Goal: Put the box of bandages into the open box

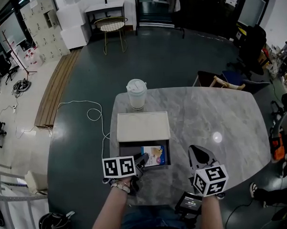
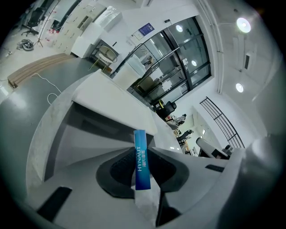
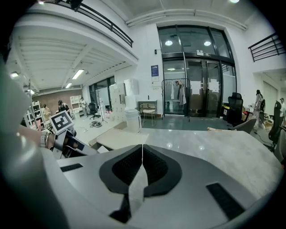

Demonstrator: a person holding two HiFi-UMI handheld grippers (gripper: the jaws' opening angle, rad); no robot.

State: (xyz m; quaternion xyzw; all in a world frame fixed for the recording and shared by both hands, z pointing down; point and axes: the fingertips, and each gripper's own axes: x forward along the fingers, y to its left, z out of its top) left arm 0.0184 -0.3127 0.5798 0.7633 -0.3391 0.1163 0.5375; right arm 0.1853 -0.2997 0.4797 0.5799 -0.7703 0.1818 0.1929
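Note:
The open box [image 1: 130, 152] lies on the marble table [image 1: 218, 113], its dark inside facing up and its white lid [image 1: 143, 126] folded back behind it. My left gripper [image 1: 144, 158] is shut on the box of bandages [image 1: 153, 156], a white and blue pack held over the open box's front part. In the left gripper view the pack's blue edge [image 2: 140, 163] stands upright between the pads, with the open box's wall [image 2: 85, 123] just beyond it. To the right of the open box my right gripper [image 1: 200, 154] hovers above bare table, jaws shut and empty [image 3: 142, 154].
A white lidded cup [image 1: 136, 94] stands behind the lid. A black device [image 1: 189, 202] lies at the table's near edge between my arms. The table drops off to dark floor at left, with a white cable [image 1: 89, 113] there. Chairs stand beyond the far right edge.

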